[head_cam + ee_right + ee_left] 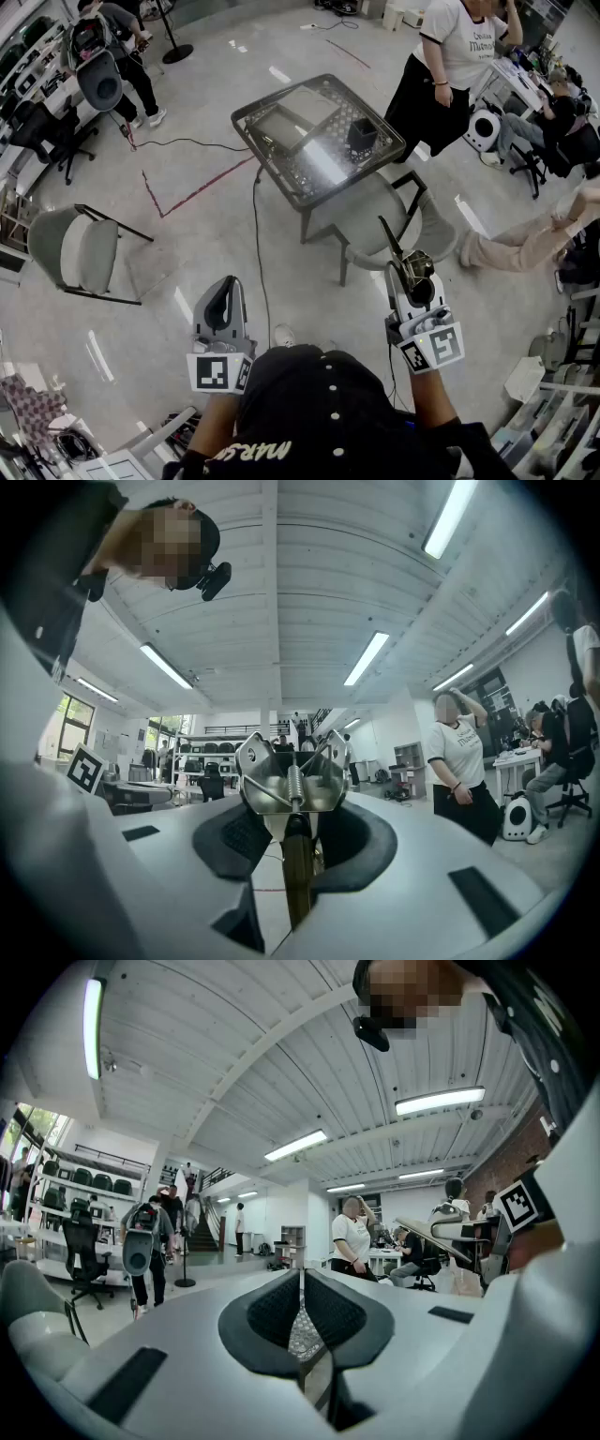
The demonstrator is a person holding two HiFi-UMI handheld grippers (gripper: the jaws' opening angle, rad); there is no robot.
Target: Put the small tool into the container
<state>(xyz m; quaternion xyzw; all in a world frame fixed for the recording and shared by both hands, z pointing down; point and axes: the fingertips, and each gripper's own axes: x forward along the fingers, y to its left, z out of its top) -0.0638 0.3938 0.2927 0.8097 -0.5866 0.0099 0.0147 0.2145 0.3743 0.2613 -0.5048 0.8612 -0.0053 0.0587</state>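
Your right gripper (296, 847) had its two black textured pads clamped on one small tool (287, 786), all shiny bent metal with a coil spring and a dark handle. Left gripper (302, 1314) was pinched shut, nothing in it. The one square black container (362, 137) sat well ahead on the glass-topped table (265, 161).

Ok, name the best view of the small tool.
The right gripper view: the small tool sits close up in the right gripper, its spring clear. The head view shows it small, from above; the left gripper view, not at all.
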